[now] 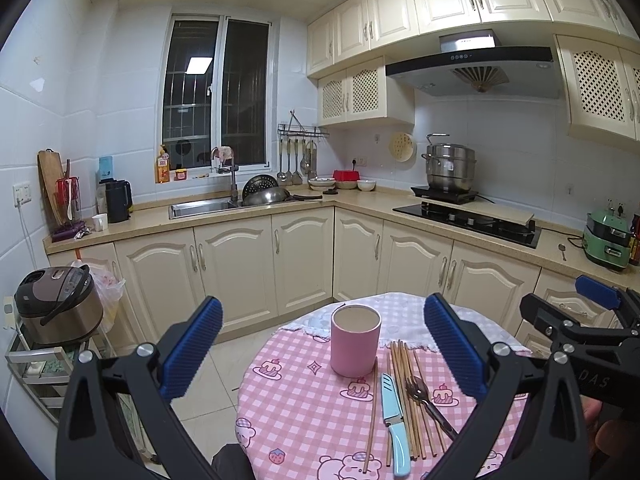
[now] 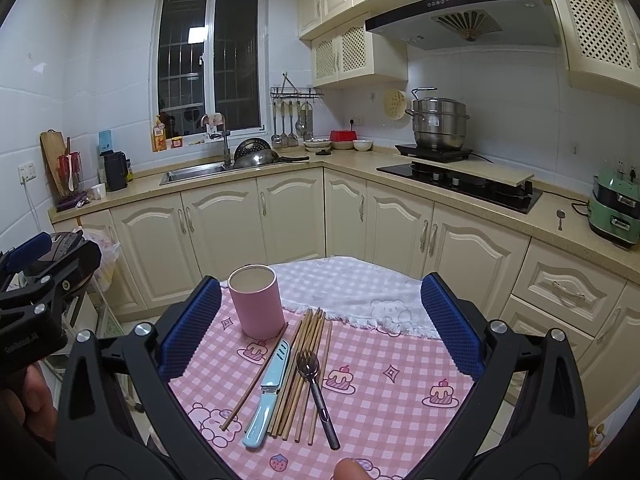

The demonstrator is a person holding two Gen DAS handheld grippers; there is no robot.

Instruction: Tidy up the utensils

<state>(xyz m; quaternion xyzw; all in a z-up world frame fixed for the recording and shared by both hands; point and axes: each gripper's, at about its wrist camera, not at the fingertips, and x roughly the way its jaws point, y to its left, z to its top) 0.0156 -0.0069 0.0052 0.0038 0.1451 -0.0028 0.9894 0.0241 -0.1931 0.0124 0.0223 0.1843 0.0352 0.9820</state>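
Observation:
A pink cylindrical holder (image 1: 355, 340) (image 2: 258, 300) stands upright and empty on the round table with the pink checked cloth (image 1: 304, 408) (image 2: 392, 408). Beside it lie several wooden chopsticks (image 1: 404, 384) (image 2: 308, 344), a light-blue sheathed knife (image 1: 394, 420) (image 2: 268, 392) and a dark metal fork (image 1: 426, 400) (image 2: 316, 388). My left gripper (image 1: 324, 344) hovers open above the table's near edge, nothing between its blue pads. My right gripper (image 2: 320, 320) is also open and empty above the utensils. The right gripper (image 1: 580, 320) shows in the left wrist view, the left gripper (image 2: 36, 280) in the right wrist view.
A white checked towel (image 1: 400, 316) (image 2: 352, 292) covers the table's far side. Cream cabinets and a counter (image 1: 280, 208) wrap the room, with a sink (image 1: 204, 206), a gas hob (image 1: 472, 220) and a steel pot (image 1: 450, 166). A rice cooker (image 1: 56, 304) sits on a rack at left. A fingertip (image 2: 350, 470) shows at the bottom.

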